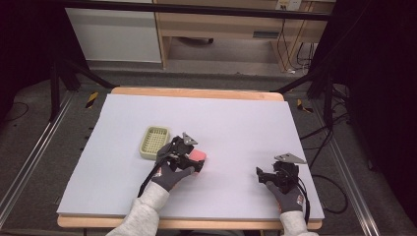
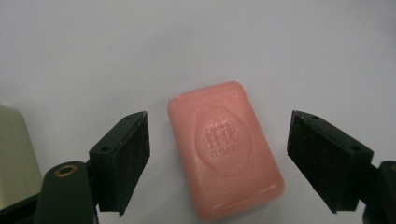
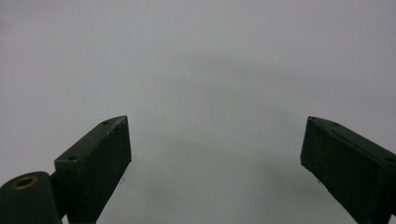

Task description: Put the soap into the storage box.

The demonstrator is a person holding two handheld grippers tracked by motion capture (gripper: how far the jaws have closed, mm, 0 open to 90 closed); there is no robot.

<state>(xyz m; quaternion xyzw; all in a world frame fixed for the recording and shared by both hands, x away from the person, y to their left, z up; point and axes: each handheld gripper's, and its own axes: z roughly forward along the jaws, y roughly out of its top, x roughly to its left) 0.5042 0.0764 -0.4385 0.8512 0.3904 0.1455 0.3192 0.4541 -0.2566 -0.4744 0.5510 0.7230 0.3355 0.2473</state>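
**Pink soap between spread jaws**

The left hand-held gripper (image 2: 218,161) hangs over a pink soap bar (image 2: 225,148), jaws spread wide either side, apparently not touching it. The right hand-held gripper (image 3: 215,163) is spread over bare bench (image 1: 236,118). Farther off, just beside the soap, sits a pale green slotted dish (image 1: 154,142).

A pink rectangular bar of soap (image 2: 225,149) lies flat on the pale grey table sheet (image 1: 236,123), between the left gripper's (image 2: 218,161) 2 spread jaws, touching neither. A cream slotted plastic soap dish (image 1: 154,142) sits just left of it. The right gripper (image 1: 273,176) rests well apart, over bare sheet near the front edge.
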